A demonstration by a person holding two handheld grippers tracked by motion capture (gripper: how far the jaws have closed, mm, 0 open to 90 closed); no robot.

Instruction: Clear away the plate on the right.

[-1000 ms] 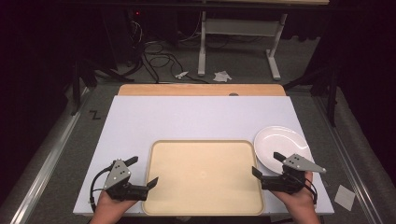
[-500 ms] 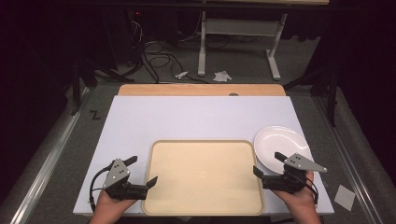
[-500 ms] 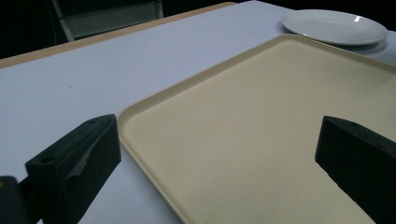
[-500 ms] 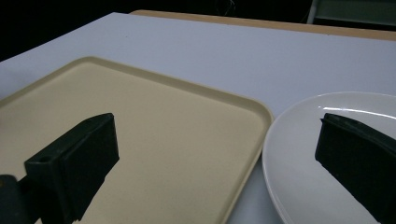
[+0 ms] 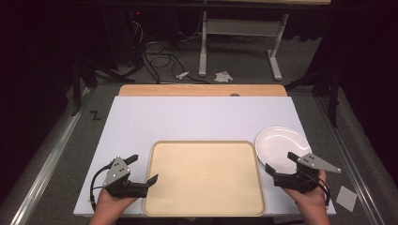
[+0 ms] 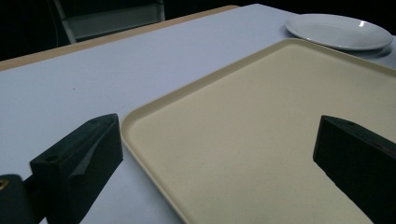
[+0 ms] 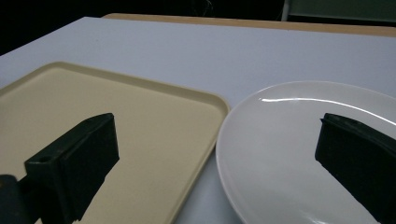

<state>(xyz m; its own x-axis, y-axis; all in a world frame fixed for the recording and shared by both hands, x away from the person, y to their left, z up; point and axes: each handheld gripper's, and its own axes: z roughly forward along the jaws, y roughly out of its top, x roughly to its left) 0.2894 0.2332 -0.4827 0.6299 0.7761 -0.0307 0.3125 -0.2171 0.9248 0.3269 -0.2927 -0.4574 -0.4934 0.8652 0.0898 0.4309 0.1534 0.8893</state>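
Where tray (image 5: 204, 178) lies, left tool (image 5: 143, 169) beside

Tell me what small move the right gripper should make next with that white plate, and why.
Probably ease the right gripper forward and lower it so its open jaws straddle the near rim of the plate. The jaws are wide apart and hold nothing, the plate lies just ahead beside the empty tray, and in the right gripper view one jaw already hangs over the plate.
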